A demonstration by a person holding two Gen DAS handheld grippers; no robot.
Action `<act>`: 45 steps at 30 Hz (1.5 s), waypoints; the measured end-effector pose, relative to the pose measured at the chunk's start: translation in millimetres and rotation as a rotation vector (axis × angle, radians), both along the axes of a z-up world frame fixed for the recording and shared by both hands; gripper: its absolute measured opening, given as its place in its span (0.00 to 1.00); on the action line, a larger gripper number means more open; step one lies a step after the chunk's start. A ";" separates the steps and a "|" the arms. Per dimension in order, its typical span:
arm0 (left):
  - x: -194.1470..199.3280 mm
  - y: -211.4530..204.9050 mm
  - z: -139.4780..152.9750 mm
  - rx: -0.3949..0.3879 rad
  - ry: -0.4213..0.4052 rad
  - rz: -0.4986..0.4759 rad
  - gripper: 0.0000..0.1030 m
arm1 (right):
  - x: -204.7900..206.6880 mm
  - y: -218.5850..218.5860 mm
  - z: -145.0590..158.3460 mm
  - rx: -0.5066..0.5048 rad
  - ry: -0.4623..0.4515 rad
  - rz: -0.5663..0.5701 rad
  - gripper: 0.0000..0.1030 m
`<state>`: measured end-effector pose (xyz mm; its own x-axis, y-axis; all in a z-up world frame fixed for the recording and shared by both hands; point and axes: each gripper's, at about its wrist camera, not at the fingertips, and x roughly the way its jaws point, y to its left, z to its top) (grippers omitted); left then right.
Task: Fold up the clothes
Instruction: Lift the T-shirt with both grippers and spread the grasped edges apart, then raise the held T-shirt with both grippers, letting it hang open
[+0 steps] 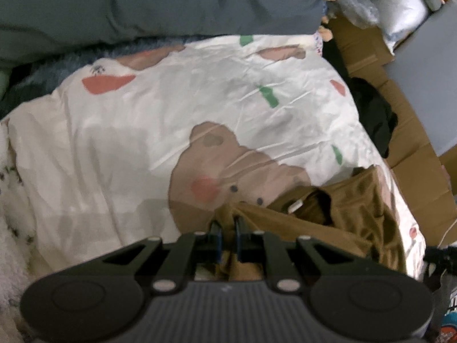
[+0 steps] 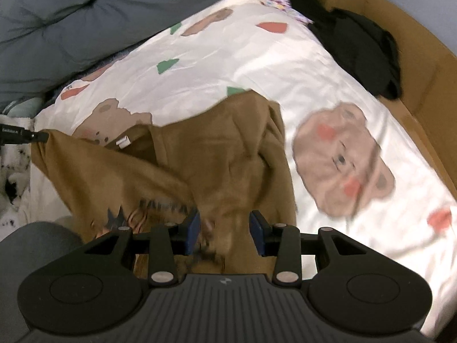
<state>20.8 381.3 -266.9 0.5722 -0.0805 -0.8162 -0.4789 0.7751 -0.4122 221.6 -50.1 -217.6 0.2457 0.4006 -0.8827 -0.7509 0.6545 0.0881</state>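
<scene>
Grey duvet (image 1: 160,3): at 11 o'clock in my left wrist view, bunched along the far edge of the bed.
Bear-print sheet (image 1: 142,131): white, my working surface; wrinkled but mostly bare.
Left gripper (image 1: 227,228): at 6 o'clock, jaws narrow and pinched on an edge of the brown T-shirt (image 1: 337,214).
Brown T-shirt, position: rumpled on the sheet, running from my left gripper toward 4 o'clock; white neck label (image 1: 295,206) showing. In my right wrist view it fills the centre, with a dark print (image 2: 148,208) near 7 o'clock.
Right gripper (image 2: 225,230): at 6 o'clock, jaws partly apart over a bunched fold; cloth lies between them, pads not pressing it as far as I can judge.
Black garment (image 2: 368,51): at 1 o'clock, off the sheet beside cardboard (image 2: 422,65).
Step advice: I judge this a spreading step; I would keep the left pinch firm, take the matching edge with the right, and pull it taut and flat before folding.
</scene>
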 end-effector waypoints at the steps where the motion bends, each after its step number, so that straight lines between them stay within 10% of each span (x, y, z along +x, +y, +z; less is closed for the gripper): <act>1: 0.0 1.4 -3.3 -0.004 -0.001 0.001 0.09 | 4.7 5.8 -3.6 -0.003 -0.013 0.026 0.41; 18: 20.2 5.1 -27.9 -0.006 0.012 -0.038 0.09 | 107.4 47.5 -54.8 -0.054 -0.175 0.173 0.41; 45: 18.3 11.4 -46.9 -0.079 -0.008 -0.038 0.09 | 110.0 149.8 -97.8 -0.348 -0.382 0.900 0.41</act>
